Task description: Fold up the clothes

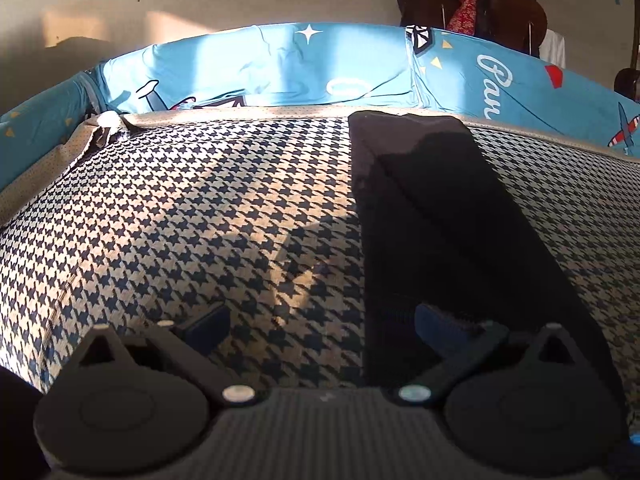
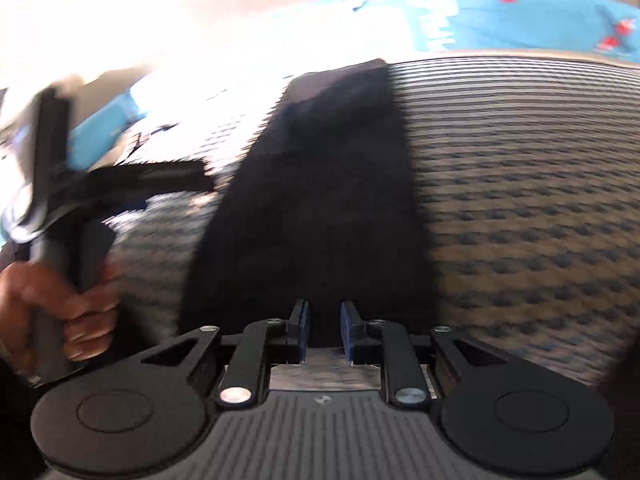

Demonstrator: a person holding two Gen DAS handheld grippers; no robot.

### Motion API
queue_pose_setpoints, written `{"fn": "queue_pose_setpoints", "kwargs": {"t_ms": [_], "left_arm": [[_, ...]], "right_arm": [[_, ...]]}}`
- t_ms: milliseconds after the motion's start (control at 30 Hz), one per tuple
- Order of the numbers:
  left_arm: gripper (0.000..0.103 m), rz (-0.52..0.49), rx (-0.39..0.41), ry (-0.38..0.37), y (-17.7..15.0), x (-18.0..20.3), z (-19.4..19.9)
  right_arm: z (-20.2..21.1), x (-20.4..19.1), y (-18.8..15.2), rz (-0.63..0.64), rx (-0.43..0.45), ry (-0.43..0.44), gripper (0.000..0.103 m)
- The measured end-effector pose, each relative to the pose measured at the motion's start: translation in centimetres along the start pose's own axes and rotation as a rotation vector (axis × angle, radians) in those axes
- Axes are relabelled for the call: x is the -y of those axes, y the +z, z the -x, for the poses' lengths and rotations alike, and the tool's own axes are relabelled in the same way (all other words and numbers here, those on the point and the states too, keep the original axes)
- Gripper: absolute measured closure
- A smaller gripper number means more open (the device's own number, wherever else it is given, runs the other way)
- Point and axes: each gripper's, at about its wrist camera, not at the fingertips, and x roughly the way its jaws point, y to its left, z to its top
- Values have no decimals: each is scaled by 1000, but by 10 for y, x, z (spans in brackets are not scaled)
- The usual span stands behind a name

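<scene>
A long black garment (image 1: 440,220) lies folded into a narrow strip on the houndstooth bed cover (image 1: 200,220), running away from me. My left gripper (image 1: 324,328) stands wide open low over the cover; its right finger (image 1: 440,326) is over the strip's near end and its left finger (image 1: 208,326) is over bare cover. In the blurred right wrist view the same garment (image 2: 320,200) fills the middle. My right gripper (image 2: 324,328) hovers at its near end, open by a narrow gap with nothing between the pads. A hand (image 2: 80,300) holds the left gripper's handle (image 2: 52,200) at the left.
Blue printed cushions (image 1: 280,64) stand along the far edge of the bed, with a pale wall behind them. A dark wooden chair (image 1: 508,16) draped with red floral cloth (image 1: 460,4) stands at the back right. Houndstooth cover (image 2: 520,200) stretches to either side of the garment.
</scene>
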Motion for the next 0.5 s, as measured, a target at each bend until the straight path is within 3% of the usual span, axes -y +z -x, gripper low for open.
{"fn": "queue_pose_setpoints", "kwargs": {"t_ms": [67,267,500], "left_arm": [[0,-12,-1,-16,-1,4,0],[0,-47,-16,-65,-5,18,-1],[0,-117,-15,-119,-10,36,0]], "right_arm": [[3,12,0,-63,15,-47,76],[-1,34,-1,-139,6,-93,70],[-12,50,-5,-220,-30,-48,65]]}}
